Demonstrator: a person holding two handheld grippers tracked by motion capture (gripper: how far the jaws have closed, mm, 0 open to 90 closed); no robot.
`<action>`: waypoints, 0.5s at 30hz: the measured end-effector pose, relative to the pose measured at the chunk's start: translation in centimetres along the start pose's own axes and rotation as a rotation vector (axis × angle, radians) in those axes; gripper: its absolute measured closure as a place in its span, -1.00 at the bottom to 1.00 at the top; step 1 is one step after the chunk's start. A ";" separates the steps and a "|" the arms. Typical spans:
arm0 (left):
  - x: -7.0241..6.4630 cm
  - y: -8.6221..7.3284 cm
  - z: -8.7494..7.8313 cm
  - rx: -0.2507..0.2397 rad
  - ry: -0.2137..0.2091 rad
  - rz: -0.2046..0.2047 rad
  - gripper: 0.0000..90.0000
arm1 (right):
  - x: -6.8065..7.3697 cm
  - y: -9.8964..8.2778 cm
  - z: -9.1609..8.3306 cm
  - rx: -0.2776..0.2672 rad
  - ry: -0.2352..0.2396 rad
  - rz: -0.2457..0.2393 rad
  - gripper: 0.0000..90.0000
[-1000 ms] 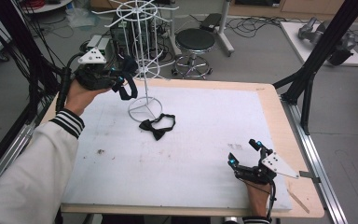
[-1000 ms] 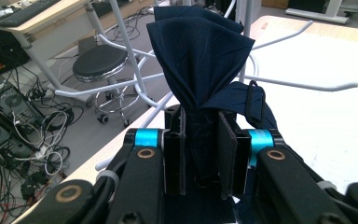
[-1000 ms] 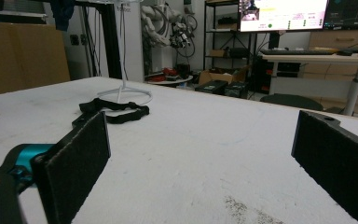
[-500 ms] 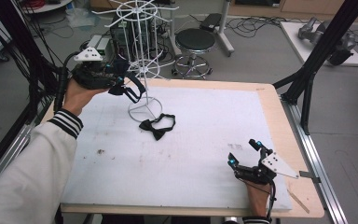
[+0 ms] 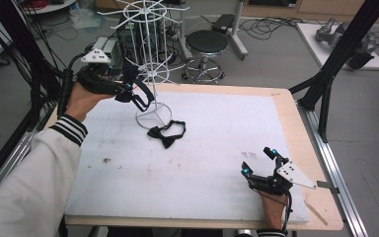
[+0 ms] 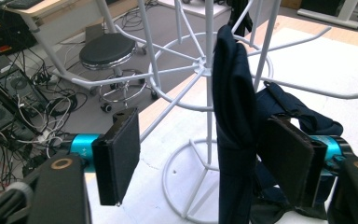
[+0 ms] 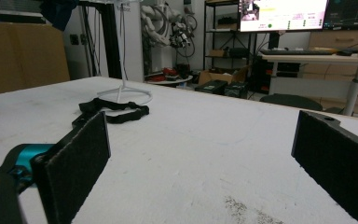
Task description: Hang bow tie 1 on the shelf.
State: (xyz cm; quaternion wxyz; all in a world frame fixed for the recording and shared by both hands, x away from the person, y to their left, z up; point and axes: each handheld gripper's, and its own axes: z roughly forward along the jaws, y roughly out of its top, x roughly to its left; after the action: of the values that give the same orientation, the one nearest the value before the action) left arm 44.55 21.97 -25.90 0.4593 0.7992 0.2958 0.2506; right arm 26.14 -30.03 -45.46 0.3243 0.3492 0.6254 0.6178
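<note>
- Strap (image 6: pixel 233 107), dark blue and part of a bow tie, hangs over an arm of the white wire rack (image 5: pixel 150 59) at the desk's (image 5: pixel 217 148) far left, with more of the same cloth bunched behind the pad on the right in the left gripper view.
- Left tool (image 5: pixel 137 94) is up at the rack; its jaws have just been opening and stand apart, the strap between them near the right pad, though I cannot tell whether that pad touches it.
- Step in hand, as I judge it: letting go after hanging the tie.
- Second bow tie (image 5: pixel 167 133), black, lies flat on the desk just beside the rack's ring base.
- Right tool (image 5: pixel 261 165) rests at the near right edge, jaws wide apart and empty, well apart from both ties.
- Next move likely calls for drawing the left tool back without snagging the strap, then going down for the tie on the desk.
</note>
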 end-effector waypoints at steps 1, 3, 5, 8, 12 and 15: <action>0.0 0.1 0.0 0.002 0.000 0.004 -0.34 | 0.0 0.0 0.0 0.000 0.000 0.000 -0.92; -0.1 0.1 0.0 0.005 0.000 0.005 -0.34 | 0.0 0.0 0.0 0.000 -0.001 0.001 -0.92; -0.1 0.2 0.0 0.004 0.000 -0.003 -0.35 | 0.0 0.0 0.0 0.000 0.000 0.000 -0.92; 0.0 0.3 0.0 0.009 -0.007 -0.013 -0.40 | 0.0 0.0 0.0 0.000 0.000 0.000 -0.92; 0.1 0.3 0.0 0.007 -0.009 -0.037 -0.54 | 0.0 0.0 0.0 0.000 0.000 0.001 -0.92; 0.2 0.3 -0.1 -0.001 -0.010 -0.068 -0.61 | 0.0 0.0 0.0 0.000 0.000 0.000 -0.92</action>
State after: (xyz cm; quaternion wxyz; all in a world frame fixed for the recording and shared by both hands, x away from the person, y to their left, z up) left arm 44.70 22.08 -25.58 0.4692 0.7898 0.3203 0.2311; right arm 26.15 -30.04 -45.46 0.3245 0.3491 0.6253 0.6178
